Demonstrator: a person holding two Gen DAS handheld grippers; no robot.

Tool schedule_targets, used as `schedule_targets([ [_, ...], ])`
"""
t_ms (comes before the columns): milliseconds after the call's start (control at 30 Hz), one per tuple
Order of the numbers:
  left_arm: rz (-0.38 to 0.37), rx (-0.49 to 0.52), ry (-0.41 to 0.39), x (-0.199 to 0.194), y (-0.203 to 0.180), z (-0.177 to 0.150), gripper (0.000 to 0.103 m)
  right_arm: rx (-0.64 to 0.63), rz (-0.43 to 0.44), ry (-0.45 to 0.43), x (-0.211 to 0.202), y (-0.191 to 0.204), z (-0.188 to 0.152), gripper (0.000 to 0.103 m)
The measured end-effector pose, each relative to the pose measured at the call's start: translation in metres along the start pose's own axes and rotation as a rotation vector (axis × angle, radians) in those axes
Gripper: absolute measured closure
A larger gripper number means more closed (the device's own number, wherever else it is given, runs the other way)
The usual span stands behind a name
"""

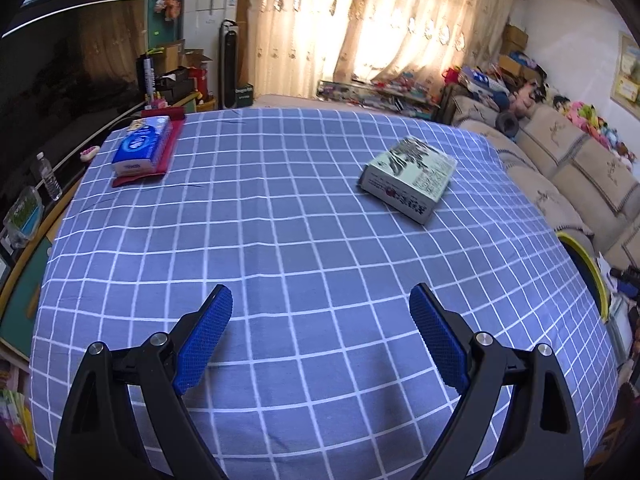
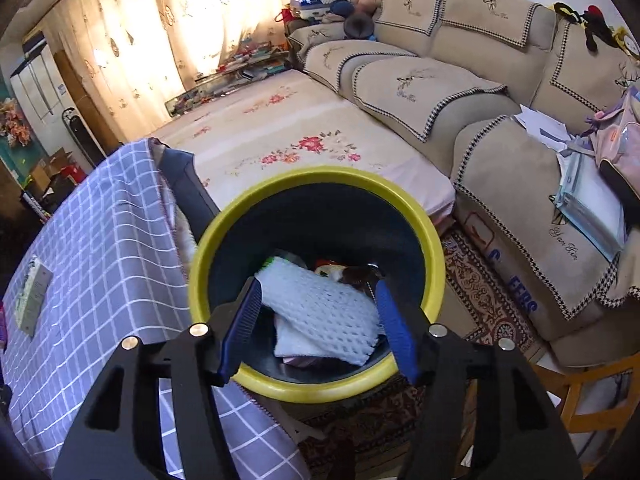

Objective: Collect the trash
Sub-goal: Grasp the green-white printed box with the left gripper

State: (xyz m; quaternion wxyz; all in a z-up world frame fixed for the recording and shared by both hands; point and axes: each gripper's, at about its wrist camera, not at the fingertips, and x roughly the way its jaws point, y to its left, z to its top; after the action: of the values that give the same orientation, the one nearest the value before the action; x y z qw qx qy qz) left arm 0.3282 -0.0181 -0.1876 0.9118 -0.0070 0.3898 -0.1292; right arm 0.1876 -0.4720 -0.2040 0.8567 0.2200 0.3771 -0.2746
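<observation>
Jaws of my right gripper (image 2: pixel 318 316) parted over white foam netting (image 2: pixel 320 312) in yellow-rimmed bin (image 2: pixel 320 176); left gripper (image 1: pixel 320 336) wide, empty, pale green cardboard box (image 1: pixel 410 178) ahead-right on tabletop (image 1: pixel 280 220), long axis diagonal.

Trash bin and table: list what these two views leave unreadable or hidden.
- Right wrist view: the trash bin's lower contents are covered by the white foam net.
- Right wrist view: whether the right gripper pads touch that net is unclear.
- Left wrist view: print on the green box is too small to read.
- Left wrist view: the bin's yellow rim is cut off by the table edge.
</observation>
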Motion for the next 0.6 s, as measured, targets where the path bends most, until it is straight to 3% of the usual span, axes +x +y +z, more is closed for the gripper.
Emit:
schedule_targets([
  [167,-0.092,0.103,0.083,0.008,-0.020,0.016,0.013,-0.015,0.022,-0.009,-0.006,0.006,0.006,0.044],
  [267,-0.102,0.209,0.097,0.019,-0.032,0.037,0.010,-0.023,0.039,-0.001,-0.004,0.010,0.005,0.043],
  [600,-0.152,0.420,0.161,0.086,-0.068,0.097,0.010,-0.031,0.047,0.022,0.004,0.018,0.003,0.044],
])
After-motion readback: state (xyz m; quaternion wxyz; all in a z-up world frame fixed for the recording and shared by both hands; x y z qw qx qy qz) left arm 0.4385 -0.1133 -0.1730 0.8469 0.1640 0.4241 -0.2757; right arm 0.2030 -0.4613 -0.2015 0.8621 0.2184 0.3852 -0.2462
